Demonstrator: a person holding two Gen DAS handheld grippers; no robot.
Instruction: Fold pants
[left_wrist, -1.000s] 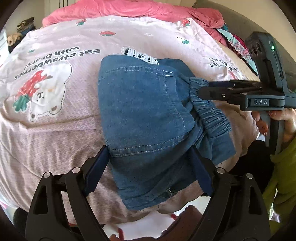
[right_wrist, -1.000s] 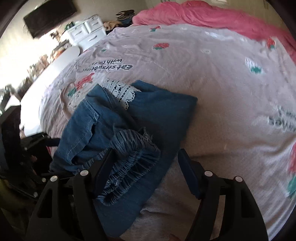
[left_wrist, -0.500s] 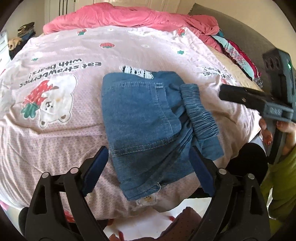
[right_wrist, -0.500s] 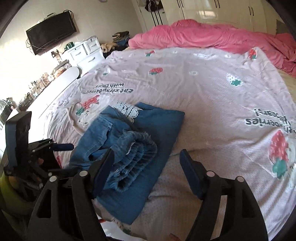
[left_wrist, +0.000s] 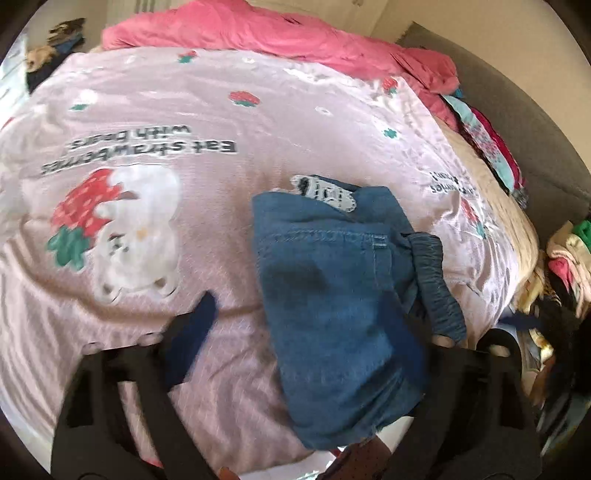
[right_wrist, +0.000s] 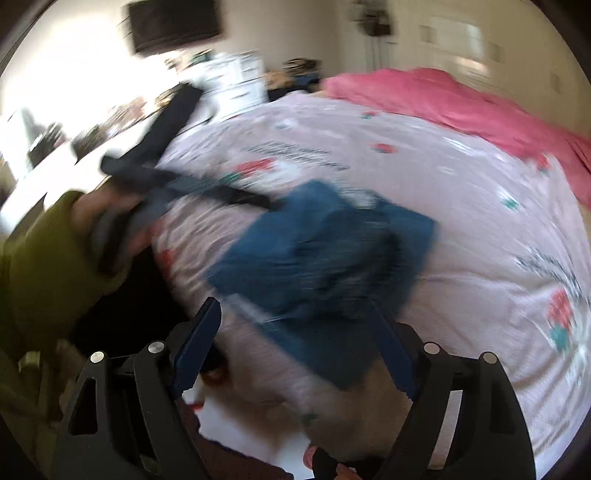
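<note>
The blue denim pants (left_wrist: 332, 302) lie folded in a compact bundle near the front edge of the bed, with a white lace hem (left_wrist: 325, 194) showing at the far end and the gathered elastic waistband (left_wrist: 437, 280) along the right side. My left gripper (left_wrist: 299, 321) is open and empty, hovering above the near part of the bundle. In the blurred right wrist view the pants (right_wrist: 317, 254) lie ahead of my right gripper (right_wrist: 295, 325), which is open and empty. The left gripper (right_wrist: 184, 184) shows there at the left, held in a hand.
The bed has a pink sheet (left_wrist: 184, 110) printed with strawberries and a bear. A pink duvet (left_wrist: 277, 33) is bunched at the far end. Piled clothes (left_wrist: 565, 258) lie to the right of the bed. A white dresser (right_wrist: 236, 85) and a wall TV (right_wrist: 173, 22) stand beyond the bed's left side.
Both grippers have pulled back from the pants and swung; the right gripper is no longer in the left wrist view. The pants stay folded on the bed.
</note>
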